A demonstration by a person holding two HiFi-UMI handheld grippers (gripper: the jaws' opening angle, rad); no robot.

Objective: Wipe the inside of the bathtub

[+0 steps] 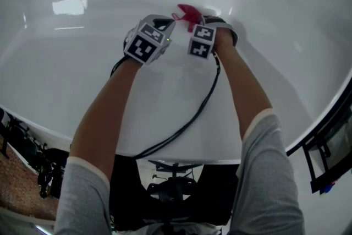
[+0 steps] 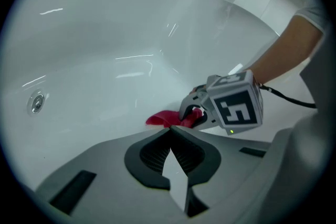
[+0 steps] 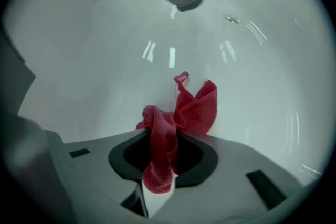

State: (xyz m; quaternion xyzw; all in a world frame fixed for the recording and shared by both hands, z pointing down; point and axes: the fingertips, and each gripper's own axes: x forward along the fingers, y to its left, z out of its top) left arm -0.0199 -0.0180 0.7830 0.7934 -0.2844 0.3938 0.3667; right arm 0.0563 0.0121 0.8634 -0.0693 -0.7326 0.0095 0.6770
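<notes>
The right gripper (image 3: 164,132) pinches the red cloth (image 3: 197,107) between its fingers, loose folds spilling past the fingertips against the bathtub (image 3: 94,60) wall. The left gripper (image 2: 170,130) has its fingers pressed together, empty, the cloth just beyond their tips.

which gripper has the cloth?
The right gripper: its jaws are clamped on the red cloth. The left gripper has its jaws together with nothing between them.

A brown woven mat (image 1: 12,183) lies at lower left, beside dark gear (image 1: 47,172), perhaps a stand.
</notes>
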